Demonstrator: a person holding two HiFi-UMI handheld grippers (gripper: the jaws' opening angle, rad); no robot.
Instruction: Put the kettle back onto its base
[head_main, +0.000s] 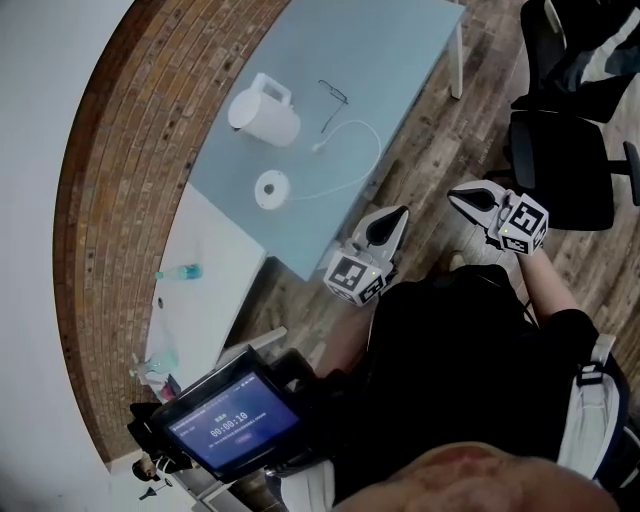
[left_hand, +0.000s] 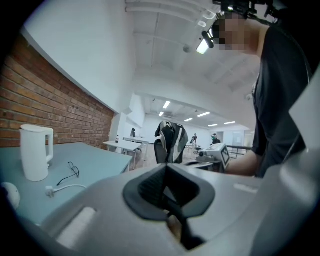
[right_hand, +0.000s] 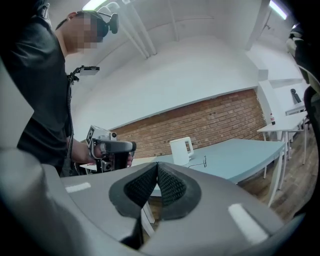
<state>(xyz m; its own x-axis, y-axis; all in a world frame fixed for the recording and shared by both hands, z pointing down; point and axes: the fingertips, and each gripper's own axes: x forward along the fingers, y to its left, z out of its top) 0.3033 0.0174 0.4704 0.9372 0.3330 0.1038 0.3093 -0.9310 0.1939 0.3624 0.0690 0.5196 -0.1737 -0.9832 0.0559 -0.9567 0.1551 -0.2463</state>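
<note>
The kettle (head_main: 265, 112) stands upright on the blue-grey worktop (head_main: 380, 50), just beyond its round white base (head_main: 271, 189) and apart from it, handle turned away from the base, so the task has not yet begun. The base lies flat near the worktop's near edge, and its cable (head_main: 362, 160) loops off to the side away from the brick wall and curls back to a loose plug. That leaves the top of the base bare and free to take the kettle. A pair of glasses (head_main: 333, 95) lies past the cable loop, farther from the base than the kettle is. Both tools hang off the worktop on the person's side of the base, over the wooden floor. The left hand-held gripper (head_main: 395, 218) is the nearer to the base. The right hand-held gripper (head_main: 462, 196) is farther out, well apart from it. Each has its dark pads pressed together with nothing between them. This looks like a carrying pose for the approach, so either one will probably have to open before it can take the kettle's handle.
</note>
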